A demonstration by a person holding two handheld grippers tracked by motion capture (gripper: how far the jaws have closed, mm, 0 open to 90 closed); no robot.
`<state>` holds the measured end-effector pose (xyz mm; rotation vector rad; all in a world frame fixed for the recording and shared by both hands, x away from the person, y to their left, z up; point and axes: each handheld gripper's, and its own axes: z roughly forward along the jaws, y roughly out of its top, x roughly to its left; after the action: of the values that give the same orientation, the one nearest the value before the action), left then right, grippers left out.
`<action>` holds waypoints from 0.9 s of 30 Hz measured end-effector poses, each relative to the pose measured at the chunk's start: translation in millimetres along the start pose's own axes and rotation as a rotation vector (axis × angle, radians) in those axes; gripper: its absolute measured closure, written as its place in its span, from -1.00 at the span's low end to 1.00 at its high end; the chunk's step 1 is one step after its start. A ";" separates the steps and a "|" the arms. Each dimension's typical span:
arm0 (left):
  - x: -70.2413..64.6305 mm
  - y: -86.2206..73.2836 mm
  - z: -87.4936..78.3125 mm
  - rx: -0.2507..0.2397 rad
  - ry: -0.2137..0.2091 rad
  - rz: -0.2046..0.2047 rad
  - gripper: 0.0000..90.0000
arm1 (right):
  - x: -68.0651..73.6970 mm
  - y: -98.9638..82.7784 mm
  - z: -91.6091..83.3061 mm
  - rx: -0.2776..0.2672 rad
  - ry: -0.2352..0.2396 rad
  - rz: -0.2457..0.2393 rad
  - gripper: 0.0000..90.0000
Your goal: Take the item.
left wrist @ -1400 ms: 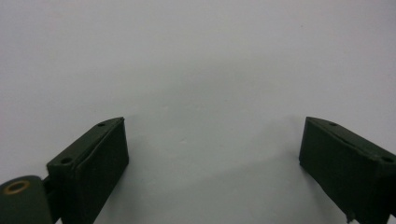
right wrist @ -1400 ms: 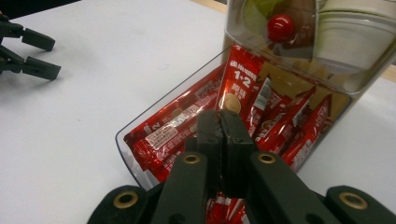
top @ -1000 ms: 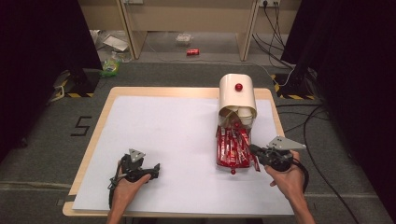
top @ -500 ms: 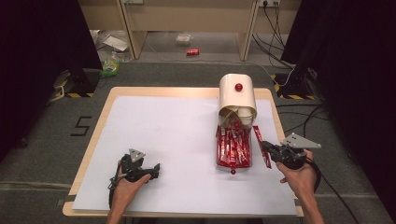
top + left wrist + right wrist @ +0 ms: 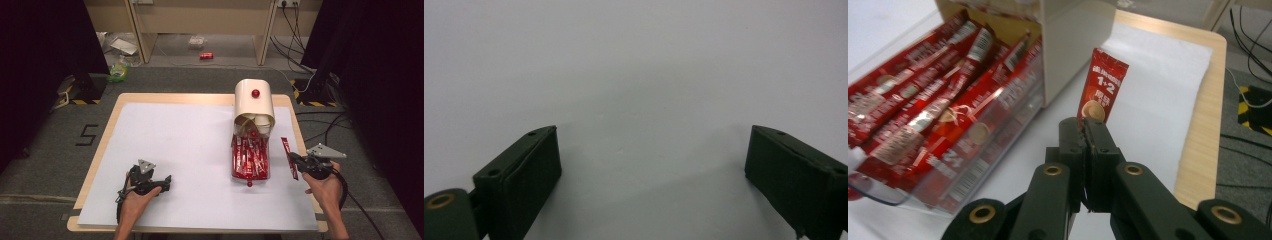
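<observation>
One red coffee stick sachet (image 5: 1103, 82) pinched by its lower end in the right gripper (image 5: 1083, 131), jaws clamped tight on it, held just right of the clear drawer (image 5: 250, 159) full of the same sachets under the cream dispenser (image 5: 255, 102). Looks like the pull-one-out step. Next: set it flat on the white mat (image 5: 180, 150), then release. Left gripper (image 5: 651, 165) parked over bare mat, jaws wide, nothing in them.

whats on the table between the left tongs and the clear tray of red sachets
Nothing: in the high view only bare white table cover lies between the left tongs and the clear tray of red sachets.
</observation>
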<state>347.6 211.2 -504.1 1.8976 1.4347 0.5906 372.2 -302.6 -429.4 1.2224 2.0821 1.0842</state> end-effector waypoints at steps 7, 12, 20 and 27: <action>0.0 0.1 0.1 0.001 0.000 0.001 -0.84 | -6.9 -8.5 8.6 0.026 -0.018 0.009 0.96; 0.0 0.0 0.1 0.001 0.000 0.001 -0.84 | -8.3 -12.4 12.7 0.040 -0.021 0.012 0.96; 0.0 0.0 0.1 0.001 0.000 0.002 -0.84 | -12.7 -17.7 18.6 0.055 -0.030 0.019 0.96; -0.1 0.0 0.1 0.001 0.000 0.002 -0.85 | -15.0 -20.3 25.1 0.069 -0.036 0.015 0.96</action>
<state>347.6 211.2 -504.2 1.9000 1.4334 0.5912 387.8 -311.9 -460.0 1.2827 2.1023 0.9967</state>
